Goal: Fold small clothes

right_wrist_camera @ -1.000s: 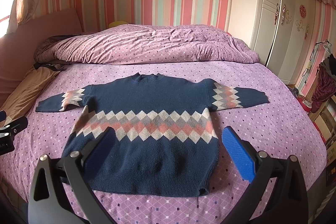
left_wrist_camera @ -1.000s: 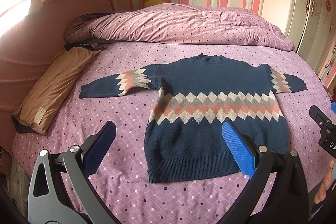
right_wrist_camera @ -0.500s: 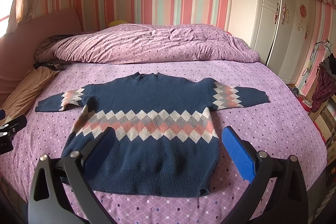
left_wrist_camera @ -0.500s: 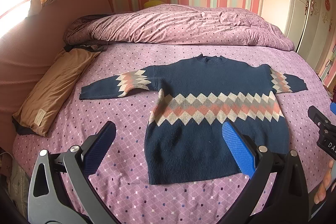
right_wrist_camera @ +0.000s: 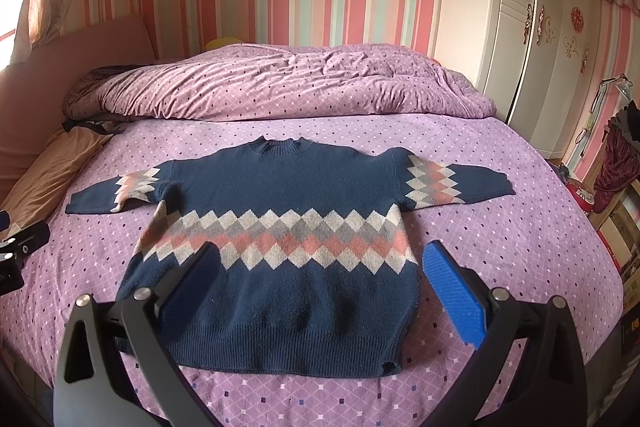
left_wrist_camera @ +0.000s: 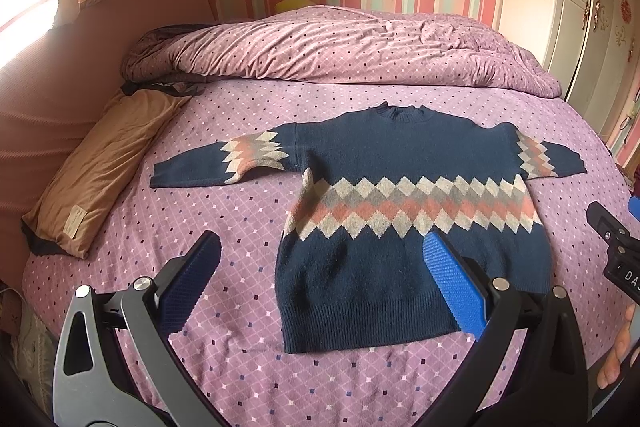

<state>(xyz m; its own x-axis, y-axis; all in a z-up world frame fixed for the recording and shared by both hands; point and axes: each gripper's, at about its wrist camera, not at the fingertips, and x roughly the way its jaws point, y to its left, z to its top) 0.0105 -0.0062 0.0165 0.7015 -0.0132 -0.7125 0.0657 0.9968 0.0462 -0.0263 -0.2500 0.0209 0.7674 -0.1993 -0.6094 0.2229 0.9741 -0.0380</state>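
Left wrist view shows the wide bed with a purple diamond-print sheet (left_wrist_camera: 248, 227), and on it, spread flat, the small navy knitted sweater with a band of cream, grey and salmon diamonds (left_wrist_camera: 404, 163). Its collar points to the far side, where the crumpled purple quilt (left_wrist_camera: 340, 47) lies, and its ribbed hem (left_wrist_camera: 360, 323) is the edge nearest to both cameras. So the long axis of the body runs away from the tools, and the two sleeves stretch out crosswise to the left and to the right.

From the left gripper (left_wrist_camera: 320, 287) the sweater lies ahead and a little to the right; the sleeve on the left side (left_wrist_camera: 216, 165) is nearer to this tool, ahead of its left finger. From the right gripper (right_wrist_camera: 320, 287) the sweater body (right_wrist_camera: 280, 187) lies straight ahead, with the hem (right_wrist_camera: 288, 351) low between the fingers, and the sleeve on the right side (right_wrist_camera: 456, 183) is ahead of its right finger. Both tools have the jaws wide apart and hold nothing; they hover above the sheet, apart from the knit.

I judge that folding is not yet begun, and each tool will probably take the sleeve on its own side
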